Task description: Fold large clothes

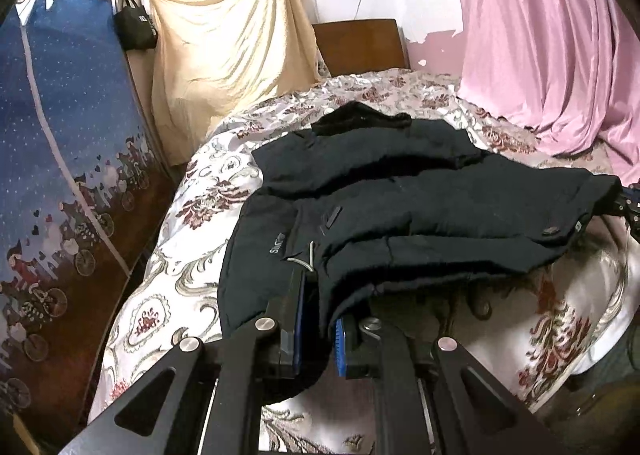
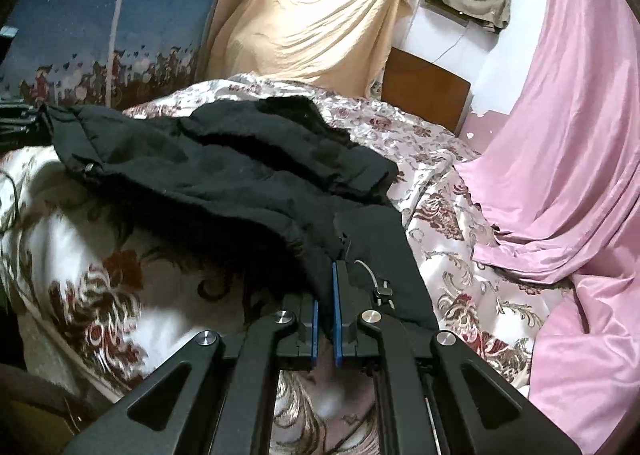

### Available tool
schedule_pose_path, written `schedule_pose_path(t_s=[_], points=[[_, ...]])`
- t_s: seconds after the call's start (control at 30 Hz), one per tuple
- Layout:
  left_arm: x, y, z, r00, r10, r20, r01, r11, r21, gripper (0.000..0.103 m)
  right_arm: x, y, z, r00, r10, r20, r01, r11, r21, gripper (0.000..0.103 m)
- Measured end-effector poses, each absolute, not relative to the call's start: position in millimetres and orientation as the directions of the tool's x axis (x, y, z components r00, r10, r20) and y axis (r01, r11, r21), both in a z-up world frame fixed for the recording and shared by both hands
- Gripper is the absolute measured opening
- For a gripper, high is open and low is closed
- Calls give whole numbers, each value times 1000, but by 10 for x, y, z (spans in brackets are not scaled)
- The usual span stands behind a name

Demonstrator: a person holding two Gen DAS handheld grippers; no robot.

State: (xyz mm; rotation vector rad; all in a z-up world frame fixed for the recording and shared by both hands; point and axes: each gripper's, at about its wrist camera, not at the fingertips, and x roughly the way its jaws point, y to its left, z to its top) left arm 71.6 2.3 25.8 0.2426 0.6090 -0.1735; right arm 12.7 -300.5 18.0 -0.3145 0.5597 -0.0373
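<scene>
Black jacket (image 1: 400, 195) lies on the floral bedspread (image 1: 168, 247), collar far, hem near; left gripper (image 1: 318, 319) and right gripper (image 2: 325, 295) each clamp a hem corner, hem lifted between them

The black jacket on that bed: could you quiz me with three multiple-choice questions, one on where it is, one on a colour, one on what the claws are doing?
1. Where does the jacket lie?
A. on the floral bedspread
B. on a chair
C. on the floor

2. What colour is the curtain beside the bed?
A. green
B. pink
C. grey

3. What are the left claw and right claw doing?
A. both hanging open
B. one open, one shut
C. both shut on the jacket's near edge

Answers: 1 A, patterned bedspread shows all around it; 2 B, pink folds drape down the right side; 3 C, dark fabric sits pinched between each pair of blue pads.
</scene>
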Motion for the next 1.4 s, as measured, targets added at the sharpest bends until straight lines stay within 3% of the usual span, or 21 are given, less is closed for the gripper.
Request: schedule_pose_path(t_s=[0.6, 0.93, 1.4], points=[[1203, -53, 746, 866, -144, -479, 216, 972, 97, 12, 596, -3027, 598, 910, -138, -390, 40, 967, -250, 4], [2028, -246, 1074, 906, -144, -399, 200, 974, 104, 12, 1342, -3147, 857, 939, -173, -295, 102, 965, -243, 4], [3678, -348, 1156, 876, -147, -460, 192, 980, 50, 10, 3259, -3398, 1040, 934, -173, -313, 74, 950, -303, 4]])
